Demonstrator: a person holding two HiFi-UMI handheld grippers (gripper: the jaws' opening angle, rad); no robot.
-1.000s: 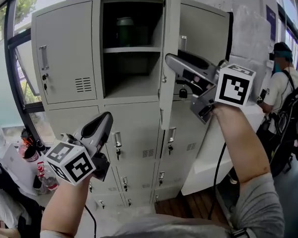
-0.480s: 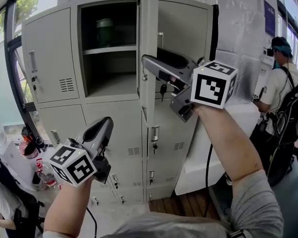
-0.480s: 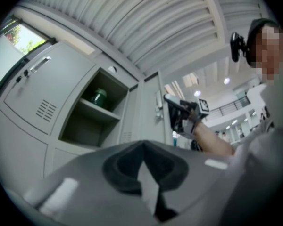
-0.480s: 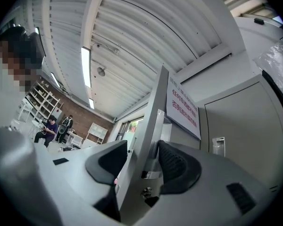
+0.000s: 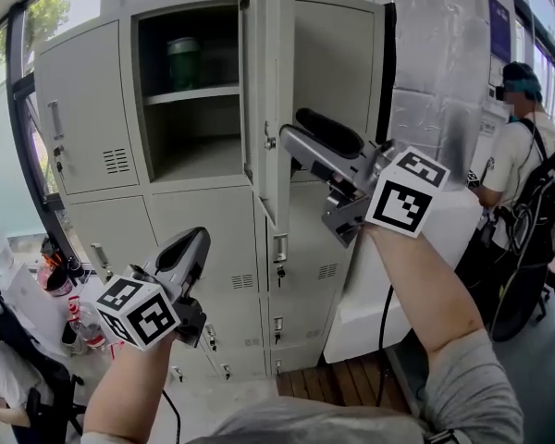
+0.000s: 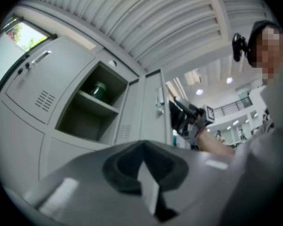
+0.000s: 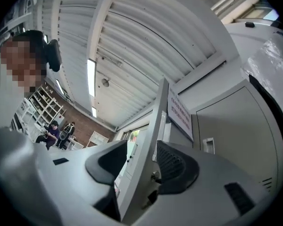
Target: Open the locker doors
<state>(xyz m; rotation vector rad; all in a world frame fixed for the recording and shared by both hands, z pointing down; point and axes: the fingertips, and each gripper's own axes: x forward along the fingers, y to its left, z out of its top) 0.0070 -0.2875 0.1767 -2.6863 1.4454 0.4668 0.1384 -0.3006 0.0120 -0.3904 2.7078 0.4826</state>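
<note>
Left gripper (image 5: 196,243): jaws pressed together, empty; we hang low, below the compartment (image 5: 190,128)
Open door (image 5: 278,109): swung out; its upright edge faces us
Right gripper (image 5: 292,128): jaws have just been opening; door edge between them, unpinched; our nearer hand

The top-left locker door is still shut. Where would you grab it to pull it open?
Grip the slim upright handle near the left edge of the top-left door, above its lock. Come from the front, jaws level, one each side of the bar. The neighbouring open door hangs from its right edge, so this one likely swings the same way.
</note>
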